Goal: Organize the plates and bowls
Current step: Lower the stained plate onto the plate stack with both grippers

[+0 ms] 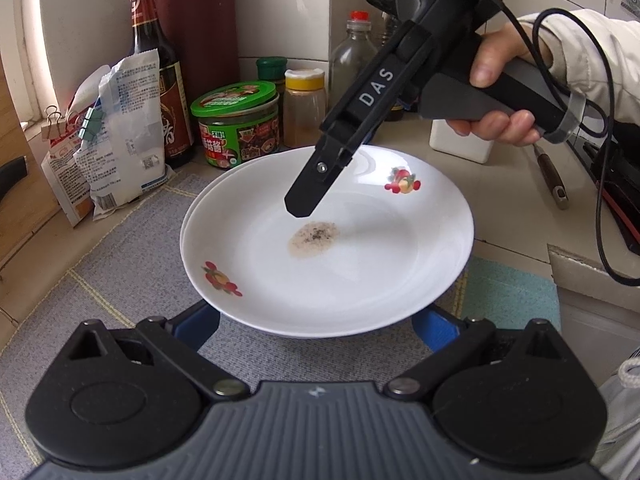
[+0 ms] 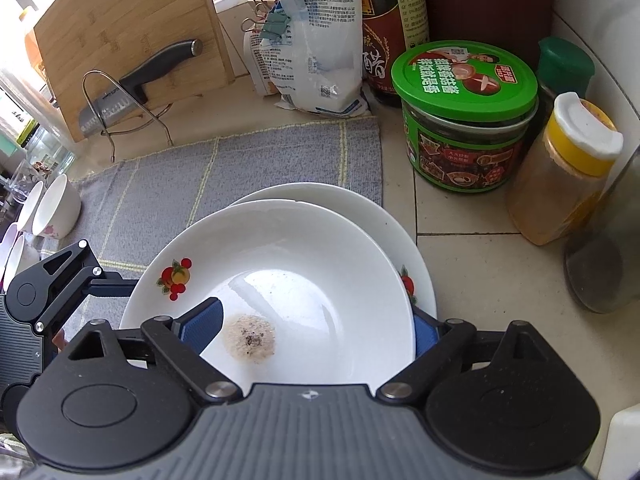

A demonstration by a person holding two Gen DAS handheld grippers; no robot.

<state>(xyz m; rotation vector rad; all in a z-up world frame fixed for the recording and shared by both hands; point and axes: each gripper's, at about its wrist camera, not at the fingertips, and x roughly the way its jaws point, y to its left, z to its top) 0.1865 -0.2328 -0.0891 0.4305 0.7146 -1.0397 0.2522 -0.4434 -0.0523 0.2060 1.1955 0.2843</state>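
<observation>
On the grey mat, toward the counter's back corner: top plate, nested hollow-up in lower plate, sitting off-centre so a crescent of the lower rim shows. Round, so no long axis to speak of; lying flat, or perhaps slightly tipped, hard to tell through the fisheye. Speckled residue patch in the well.

Right tongs spread wide, one pad over the well, the other outside and below the rim, gripping nothing yet. Left tongs also spread wide at the opposite rim, pads tucked partly under it, holding nothing.

Risks from here: glazed rim slipping out of a shallow pinch; lower plate dragged along or knocked while lifting; residue tipping out if tilted; green-lidded jar and spice shaker standing near enough to clip. Bowls well apart, at the mat's far side.
</observation>
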